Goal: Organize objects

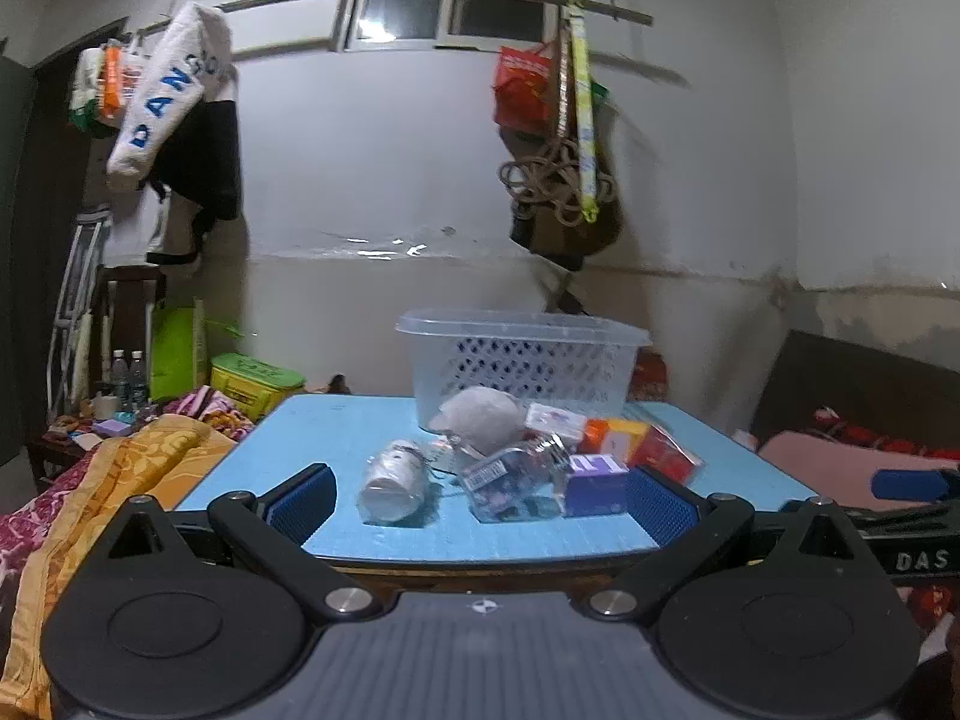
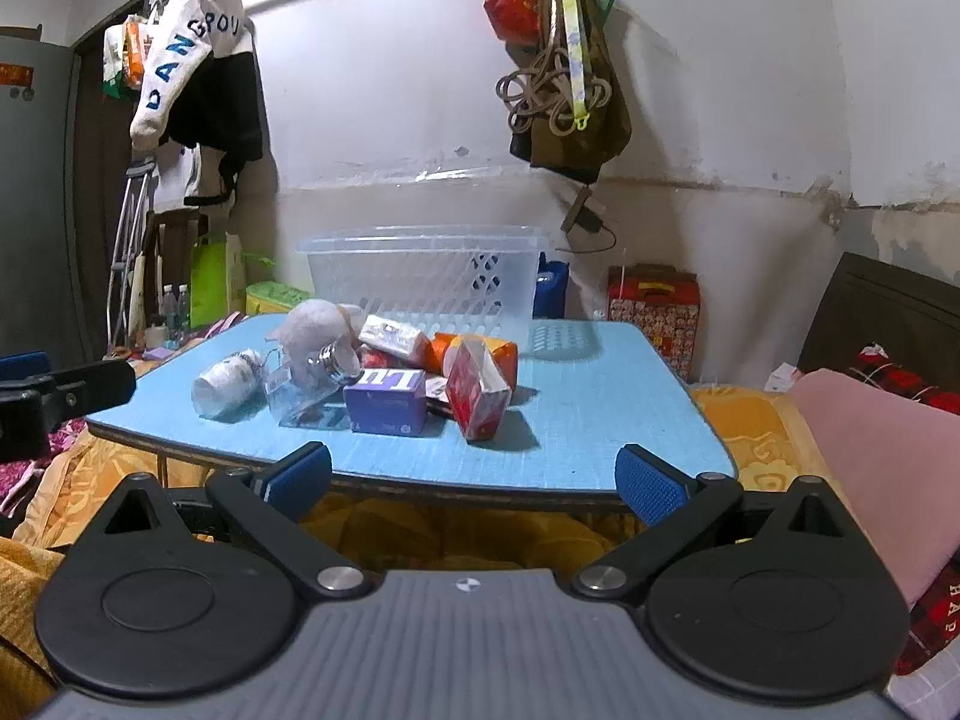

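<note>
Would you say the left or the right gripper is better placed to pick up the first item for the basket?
Probably the left gripper: it is open with fingers already over the table edge, the white bottle and purple box right ahead. The right gripper, also open, sits back off the table.

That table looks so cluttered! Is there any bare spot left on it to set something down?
Yes. The blue table top is bare along its right side, from the red carton to the right edge, and in a strip along the near edge. The left part beyond the lying white bottle is free too. The crowding is in the middle, in front of the clear plastic basket.
</note>
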Motion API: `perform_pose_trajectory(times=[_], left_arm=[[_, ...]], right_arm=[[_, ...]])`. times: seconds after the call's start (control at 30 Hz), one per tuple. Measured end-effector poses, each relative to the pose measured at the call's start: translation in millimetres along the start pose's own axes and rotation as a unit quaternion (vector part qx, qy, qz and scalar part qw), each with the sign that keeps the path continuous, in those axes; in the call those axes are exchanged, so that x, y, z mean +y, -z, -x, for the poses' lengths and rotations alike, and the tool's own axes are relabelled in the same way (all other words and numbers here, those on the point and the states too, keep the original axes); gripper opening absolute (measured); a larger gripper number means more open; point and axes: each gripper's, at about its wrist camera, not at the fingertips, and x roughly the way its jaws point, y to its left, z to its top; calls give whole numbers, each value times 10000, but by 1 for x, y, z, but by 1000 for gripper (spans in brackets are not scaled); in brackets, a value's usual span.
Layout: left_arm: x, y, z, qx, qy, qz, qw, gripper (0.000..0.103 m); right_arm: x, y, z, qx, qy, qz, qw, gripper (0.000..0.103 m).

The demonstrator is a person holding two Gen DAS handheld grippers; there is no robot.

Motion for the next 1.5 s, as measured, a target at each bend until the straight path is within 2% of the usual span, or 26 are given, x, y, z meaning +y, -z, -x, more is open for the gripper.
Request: perform_pose_trajectory(times=[0.13,0.33,0.83,0.97,1.5], left_arm=[[0,1,-1,13,-52,-73,10000,103],[6,1,-4,210,-26,99,9997,103],[7,4,-5,384,-21,196,9991,103],[11,4,-10,620,-72,367,9974,103],[7,6,-11,685,14,282,9973,103]], right_arm=[[0,0,2,-42,-28,-14,10000,103],[-1,0,2,-40,-41,-34,10000,103],[0,-1,3,-26,-62,-81,9999,103],[3,-1,3,-35,-79,-49,10000,103],[3,-1,2,-26,-130,-85,9999,103]])
